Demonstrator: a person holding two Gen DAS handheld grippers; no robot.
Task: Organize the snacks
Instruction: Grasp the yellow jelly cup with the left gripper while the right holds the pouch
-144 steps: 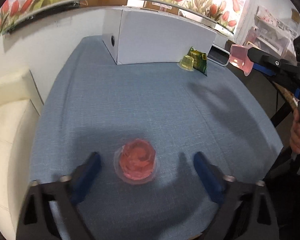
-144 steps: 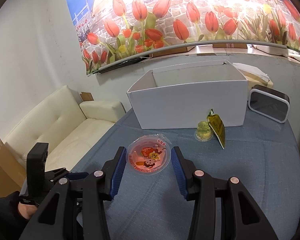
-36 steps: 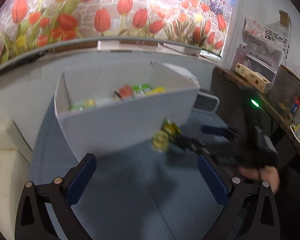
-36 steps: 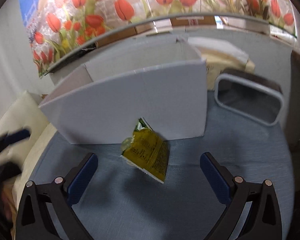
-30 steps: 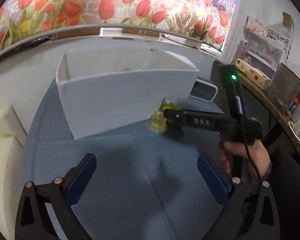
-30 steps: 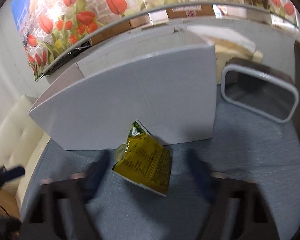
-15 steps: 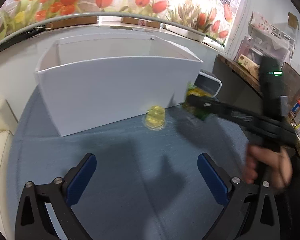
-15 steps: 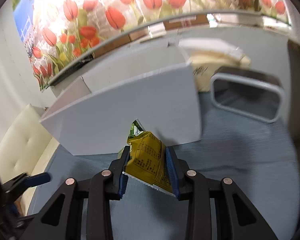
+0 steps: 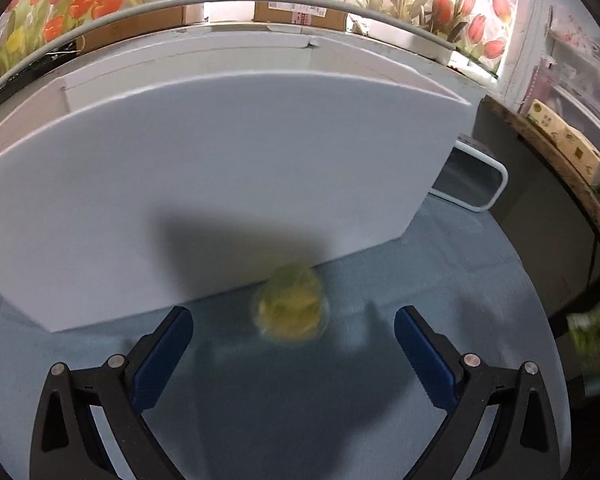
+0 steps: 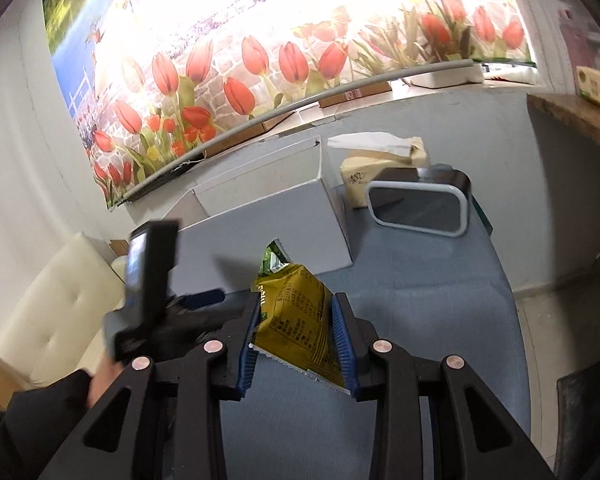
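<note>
A small yellow jelly cup (image 9: 291,307), blurred, sits on the blue tablecloth just in front of the white box (image 9: 220,184). My left gripper (image 9: 292,334) is open, its blue fingers on either side of the cup and a little short of it. My right gripper (image 10: 296,320) is shut on a yellow-green snack packet (image 10: 296,316) and holds it up above the table, right of the box (image 10: 276,224). The packet also shows blurred at the right edge of the left wrist view (image 9: 596,336). The left gripper's body (image 10: 152,280) shows in the right wrist view.
A black device with a grey rim (image 10: 420,208) stands right of the box, also in the left wrist view (image 9: 472,184). A tissue pack (image 10: 376,164) lies behind it. A cream sofa (image 10: 48,312) is on the left. A wooden shelf (image 9: 556,152) runs along the right.
My left gripper has moved in close to the yellow jelly cup and the box. My right gripper has lifted the snack packet off the table and swung right.
</note>
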